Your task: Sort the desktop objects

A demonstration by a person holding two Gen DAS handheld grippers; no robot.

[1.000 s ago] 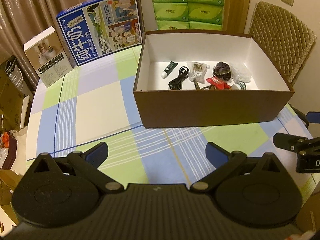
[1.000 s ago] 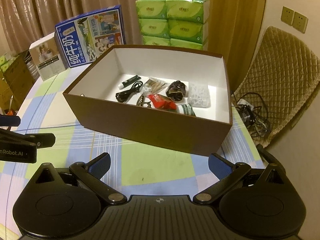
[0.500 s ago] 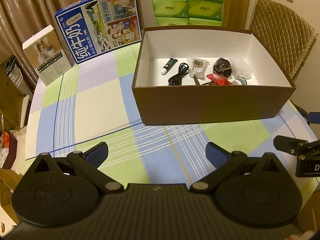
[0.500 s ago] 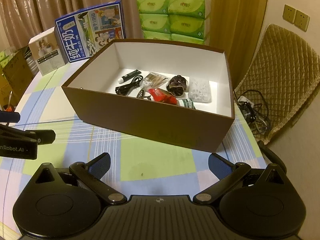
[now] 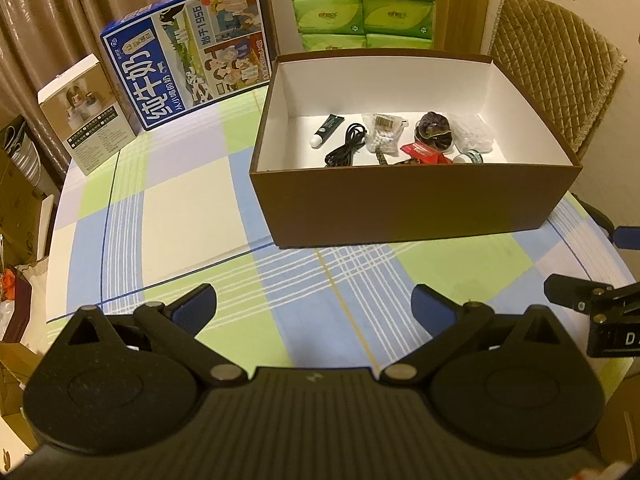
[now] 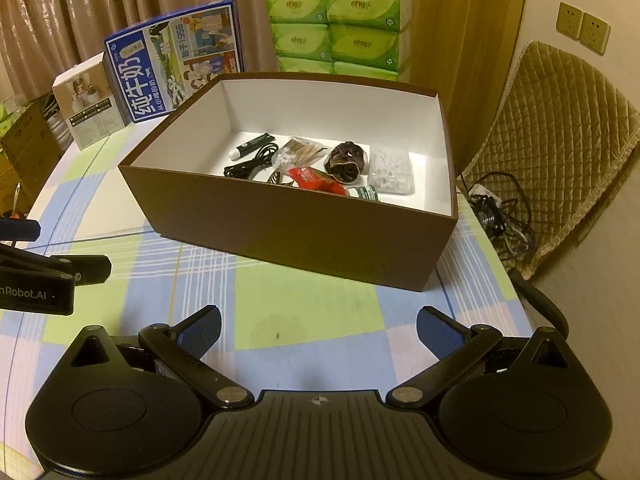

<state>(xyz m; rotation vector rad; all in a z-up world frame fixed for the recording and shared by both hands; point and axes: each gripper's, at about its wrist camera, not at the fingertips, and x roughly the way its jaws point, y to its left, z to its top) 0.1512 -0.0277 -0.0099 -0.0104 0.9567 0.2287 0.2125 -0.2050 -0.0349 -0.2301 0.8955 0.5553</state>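
A table [image 5: 168, 216] covered with a checked cloth of green, blue, lilac and cream fills the foreground under warm, yellowish indoor light. Behind its far edge hang pleated brownish curtains [image 6: 120, 4]; to their right runs a golden-brown drape [image 6: 460, 20]. Right of the table stands a chair [image 6: 560, 128] with a quilted tan cover, a tangle of cables [image 6: 500, 216] at its foot. On the cream wall above the chair sit two switch plates [image 6: 584, 26]. Cardboard boxes [image 5: 18, 200] crowd the table's left side.
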